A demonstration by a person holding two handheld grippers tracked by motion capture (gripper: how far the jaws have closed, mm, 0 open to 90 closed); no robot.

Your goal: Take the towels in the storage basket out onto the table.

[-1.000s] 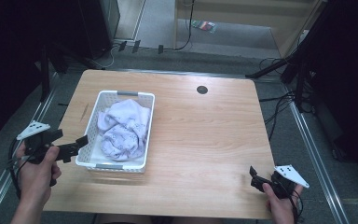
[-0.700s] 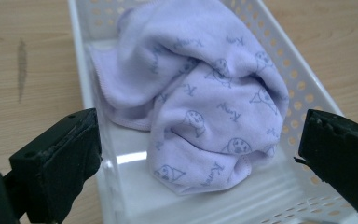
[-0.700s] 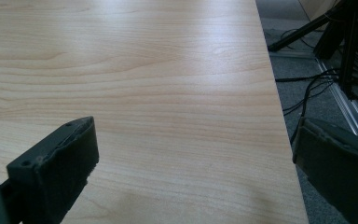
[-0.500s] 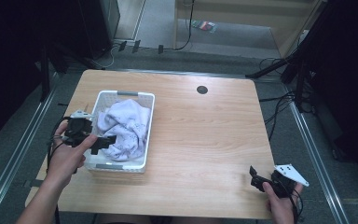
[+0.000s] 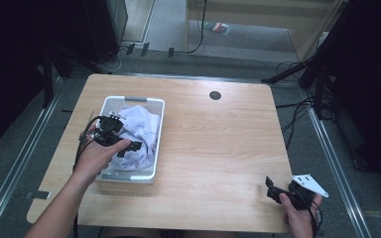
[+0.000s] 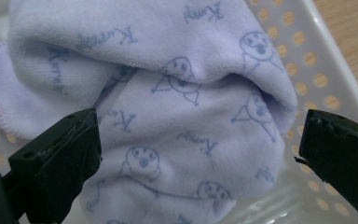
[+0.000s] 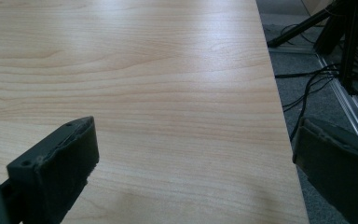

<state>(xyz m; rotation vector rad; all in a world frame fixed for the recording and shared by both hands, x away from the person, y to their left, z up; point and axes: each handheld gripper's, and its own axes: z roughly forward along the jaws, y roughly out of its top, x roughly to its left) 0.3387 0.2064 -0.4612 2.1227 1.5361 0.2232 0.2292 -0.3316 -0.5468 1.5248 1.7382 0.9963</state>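
The left gripper (image 5: 129, 147) hangs inside the white basket (image 5: 158, 130), its jaws spread wide on either side of a bulge of pale lilac cloth (image 6: 168, 116) printed with small blue figures, grasping nothing yet. The cloth lies crumpled in the basket, heaped toward the basket's far end.

The likely slip from here, in my judgement: closing on the fat rounded fold could pinch only the top layer, so the cloth slides out on lifting, or a jaw tip catches one of the basket's wall holes and drags the basket along.

Bunched as it is, the cloth has no clear heading; its heap runs roughly along the basket's length.

The right gripper (image 5: 278, 194) rests released on the worktop (image 5: 218, 144), well apart from the basket.
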